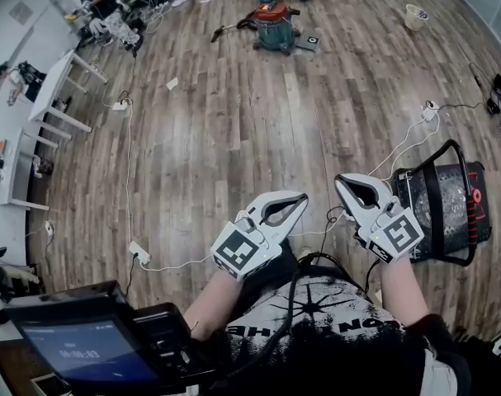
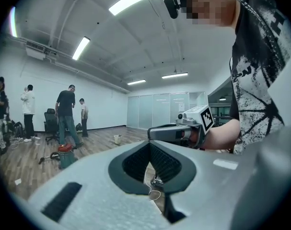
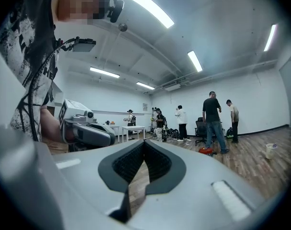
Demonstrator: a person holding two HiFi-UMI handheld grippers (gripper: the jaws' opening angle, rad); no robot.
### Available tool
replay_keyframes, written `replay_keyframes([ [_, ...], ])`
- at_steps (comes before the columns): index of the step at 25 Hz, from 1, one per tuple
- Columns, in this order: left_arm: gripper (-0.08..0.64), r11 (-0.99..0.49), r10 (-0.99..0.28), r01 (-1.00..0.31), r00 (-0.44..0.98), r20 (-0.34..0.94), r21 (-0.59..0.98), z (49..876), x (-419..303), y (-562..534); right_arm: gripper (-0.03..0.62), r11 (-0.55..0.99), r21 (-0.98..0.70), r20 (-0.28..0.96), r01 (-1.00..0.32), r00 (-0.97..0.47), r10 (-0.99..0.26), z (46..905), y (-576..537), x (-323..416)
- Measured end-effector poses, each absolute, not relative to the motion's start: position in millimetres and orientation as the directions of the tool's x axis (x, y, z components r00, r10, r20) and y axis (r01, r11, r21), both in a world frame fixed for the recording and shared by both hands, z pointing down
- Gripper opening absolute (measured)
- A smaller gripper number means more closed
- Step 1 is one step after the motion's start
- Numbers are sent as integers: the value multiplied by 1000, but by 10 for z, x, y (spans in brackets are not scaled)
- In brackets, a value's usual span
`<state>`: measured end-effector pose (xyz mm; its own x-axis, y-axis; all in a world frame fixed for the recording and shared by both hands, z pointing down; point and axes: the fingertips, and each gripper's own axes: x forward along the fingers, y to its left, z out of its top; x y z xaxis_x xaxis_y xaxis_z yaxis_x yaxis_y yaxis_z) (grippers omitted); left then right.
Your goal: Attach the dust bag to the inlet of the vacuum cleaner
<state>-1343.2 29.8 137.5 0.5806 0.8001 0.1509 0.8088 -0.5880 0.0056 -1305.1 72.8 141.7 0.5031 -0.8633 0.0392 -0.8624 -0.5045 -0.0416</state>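
1. White worktops (image 1: 56, 89) stand along the left edge of the wooden floor (image 1: 233, 139). A lit screen (image 1: 85, 349) sits at the near left corner of the head view.
2. A power strip (image 1: 139, 252) lies on the floor near the left side, with a white cable running from it.
3. Left hand-held gripper (image 1: 300, 198): the jaws are together with nothing between them, as its own view confirms (image 2: 149, 143). It is held level over the near edge of the floor, with its tip angled toward the right one.
4. Vacuum cleaner (image 1: 275, 25): a teal drum with an orange-red lid, near the far edge of the floor and well apart from both grippers. It stands upright, long axis vertical, lid up, and its hose trails to the left. A flat grey piece (image 1: 308, 41) lies just beside its right side; whether this is the dust bag cannot be told. People (image 2: 66, 114) stand near it.
5. Right hand-held gripper (image 1: 341, 181): the jaws are closed tip to tip and empty (image 3: 144, 142). It is near the left one but not touching.
6. A black unit (image 1: 448, 213) with a hoop handle and red lettering lies by the right edge of the floor.
7. A white bucket (image 1: 415, 15) stands in the far right corner.
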Motion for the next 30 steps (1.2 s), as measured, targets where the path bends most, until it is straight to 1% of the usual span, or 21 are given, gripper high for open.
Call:
replay_keyframes([
  [3,-2,-575,811,818,565,155,25,1391,-13195,271,8,-520,-44,47,-853,519,-854,1417,706,-12866],
  [7,-2,-546,830,837,542,132,1,1304,-12834,252,8,-535,-38,51,-844,533,-845,1435,682,-12597],
  [15,-2,-497,860,868,491,139,11,1226,-12015,-83,8,-580,-19,56,-814,578,-814,1336,356,-11811],
  [22,-2,-453,881,891,453,137,-27,1178,-11284,-487,8,-614,-17,46,-789,613,-789,1314,-34,-11093],
  [30,-2,-429,896,903,425,124,0,1268,-10797,-998,8,-629,23,60,-777,629,-775,1328,-569,-10592],
])
